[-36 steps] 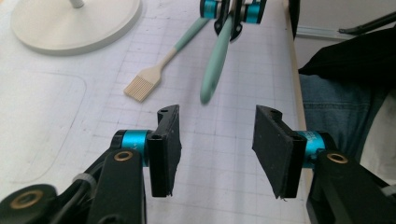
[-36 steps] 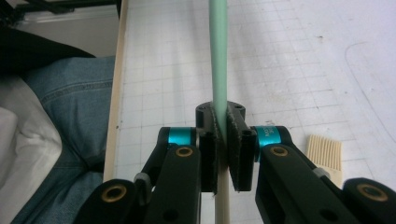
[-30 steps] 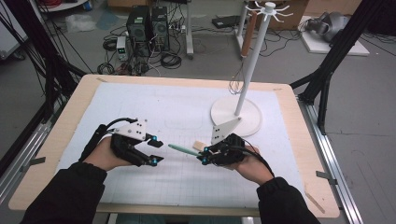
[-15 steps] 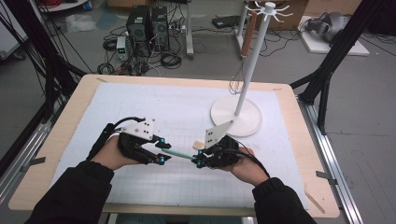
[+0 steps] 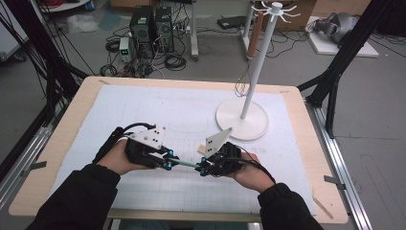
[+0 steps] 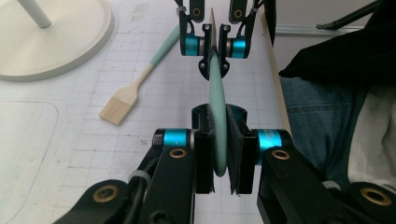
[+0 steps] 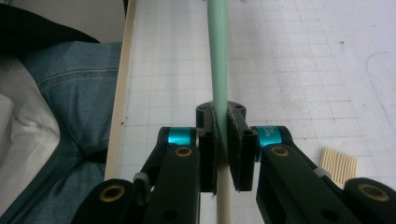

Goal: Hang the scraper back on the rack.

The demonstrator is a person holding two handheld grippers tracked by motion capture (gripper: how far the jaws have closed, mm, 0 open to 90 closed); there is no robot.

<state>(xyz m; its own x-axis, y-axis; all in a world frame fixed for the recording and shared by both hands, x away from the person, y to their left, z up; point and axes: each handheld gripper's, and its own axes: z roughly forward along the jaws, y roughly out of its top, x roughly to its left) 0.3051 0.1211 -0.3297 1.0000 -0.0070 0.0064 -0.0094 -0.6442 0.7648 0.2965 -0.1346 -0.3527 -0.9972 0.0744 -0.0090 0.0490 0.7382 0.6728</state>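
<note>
A slim mint-green utensil [image 5: 184, 164] with a cream end hangs level above the white mat, bridging both grippers. My left gripper [image 5: 167, 159] has just been closing and its pads now press on the utensil's flat green end [image 6: 217, 121]. My right gripper [image 5: 203, 167] is shut on the shaft [image 7: 217, 56], where green turns to cream; it also faces me in the left gripper view [image 6: 214, 70]. A pastry brush [image 6: 135, 84] with a mint handle and cream bristles lies on the mat below, apart from both grippers.
A white rack stand [image 5: 242, 120] with a round base and tall pole rises at the back right of the table. The table's wooden front edge [image 7: 122, 93] runs close behind the grippers, next to the person's lap. The brush's bristles [image 7: 338, 165] lie beside the right gripper.
The left gripper has moved right toward the right gripper and its jaws have closed on the free end of the green utensil. The right gripper has stayed put, holding the utensil.
</note>
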